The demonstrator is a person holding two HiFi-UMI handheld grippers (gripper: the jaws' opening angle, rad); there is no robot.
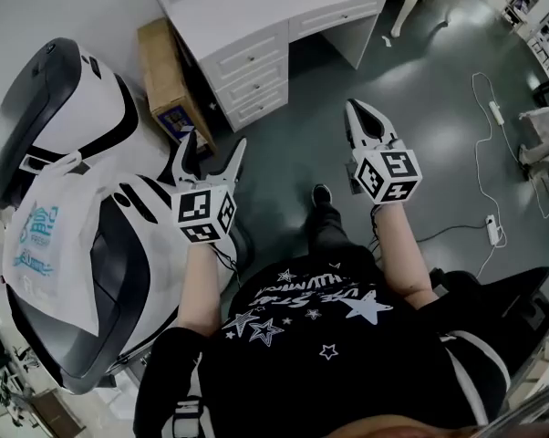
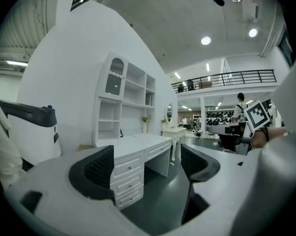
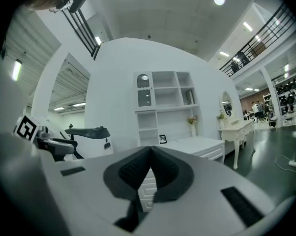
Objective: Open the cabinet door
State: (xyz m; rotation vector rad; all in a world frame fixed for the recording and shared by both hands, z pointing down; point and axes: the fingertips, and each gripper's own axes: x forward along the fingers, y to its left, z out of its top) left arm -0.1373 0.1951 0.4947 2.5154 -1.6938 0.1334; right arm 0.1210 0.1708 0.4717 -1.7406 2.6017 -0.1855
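Note:
A white desk [image 1: 256, 12] with a stack of drawers [image 1: 252, 76] stands ahead of me across the dark floor. On its back sits a shelf hutch, and the hutch's top left compartment has a small cabinet door with an arched pane [image 2: 114, 82] [image 3: 144, 97], which is closed. Both grippers are held in the air well short of the desk. My left gripper [image 1: 212, 153] [image 2: 147, 166] is open with nothing between its pads. My right gripper [image 1: 358, 117] [image 3: 150, 168] is shut and holds nothing.
A large white-and-black machine [image 1: 65, 108] with a white plastic bag [image 1: 51, 245] draped on it fills the left. A cardboard box [image 1: 170, 80] leans beside the desk. Cables and a power strip [image 1: 493, 231] lie on the floor at right. A white dressing table [image 2: 175, 132] stands further off.

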